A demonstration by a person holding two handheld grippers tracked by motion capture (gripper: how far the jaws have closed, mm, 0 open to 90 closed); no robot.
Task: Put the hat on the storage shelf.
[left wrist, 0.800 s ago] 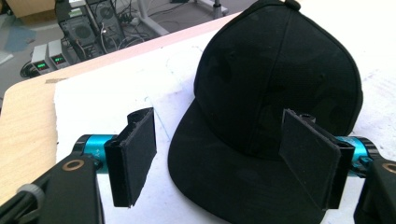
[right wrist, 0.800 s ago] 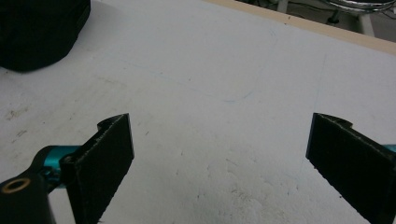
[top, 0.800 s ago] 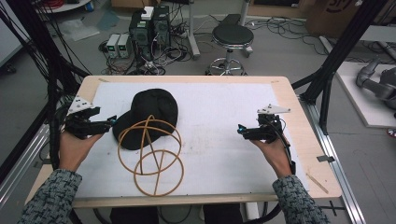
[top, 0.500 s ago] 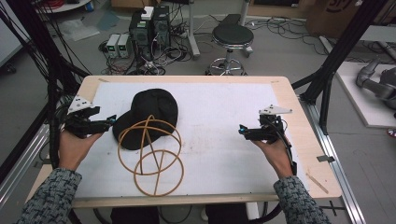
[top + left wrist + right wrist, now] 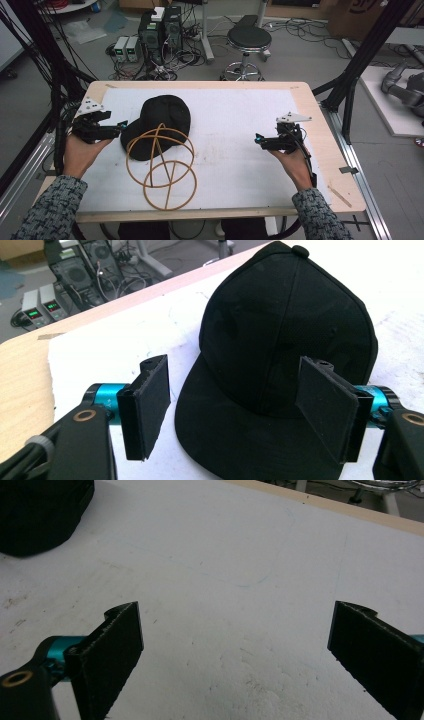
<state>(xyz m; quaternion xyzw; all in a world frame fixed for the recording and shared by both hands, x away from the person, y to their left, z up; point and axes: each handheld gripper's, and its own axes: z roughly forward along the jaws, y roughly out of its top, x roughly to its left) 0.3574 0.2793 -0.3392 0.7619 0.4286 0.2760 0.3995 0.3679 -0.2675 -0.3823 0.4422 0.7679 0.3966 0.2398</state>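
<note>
Left gripper (image 5: 232, 405) (agape), brim between — black cap (image 5: 290, 325)

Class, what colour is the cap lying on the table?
The cap is plain black all over; the left gripper view shows it best.

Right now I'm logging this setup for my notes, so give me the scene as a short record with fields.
surface: wooden table with a white mat on top
main item: black baseball cap, lying at the left of the mat
second item: tan wire ring stand, its upper ring overlapping the cap's near edge
left gripper: open, jaws either side of the cap's brim, pads not pressing
right gripper: open, nothing between the jaws, over bare mat
behind table: round black stool, computer towers
</note>
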